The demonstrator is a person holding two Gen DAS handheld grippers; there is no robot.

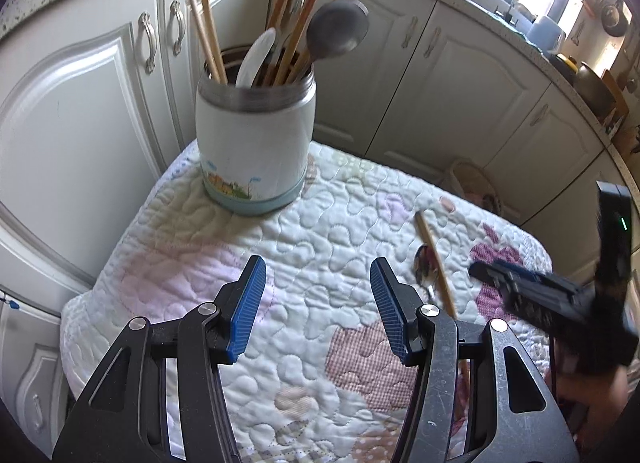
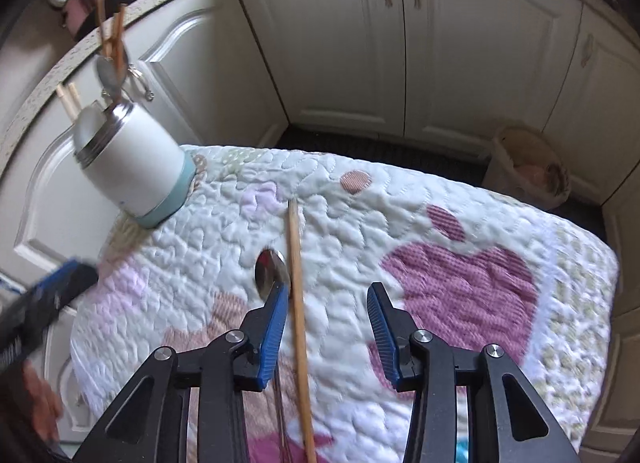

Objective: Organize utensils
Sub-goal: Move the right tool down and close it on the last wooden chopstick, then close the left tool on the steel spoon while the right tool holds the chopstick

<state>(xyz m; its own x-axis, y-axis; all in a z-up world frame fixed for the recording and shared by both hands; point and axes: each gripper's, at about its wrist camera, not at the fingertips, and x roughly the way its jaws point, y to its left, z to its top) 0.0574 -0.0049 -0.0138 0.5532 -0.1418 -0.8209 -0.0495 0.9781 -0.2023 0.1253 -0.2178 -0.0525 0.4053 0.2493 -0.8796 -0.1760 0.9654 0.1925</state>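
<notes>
Left wrist: left gripper [image 1: 318, 305] open and empty; chopstick [image 1: 436, 263] and spoon [image 1: 425, 267] lie right of the jar [image 1: 254, 143], pointing away.
Right wrist: right gripper [image 2: 328, 333] open astride the chopstick [image 2: 298, 303], which runs lengthwise away; spoon [image 2: 270, 270] bowl just left.

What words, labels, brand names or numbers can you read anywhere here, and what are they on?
None can be read.
The jar carries only a small painted picture near its base, no lettering.
The quilt has patches and stitching, no text.
Items on the far counter are too small and blurred to read.
</notes>
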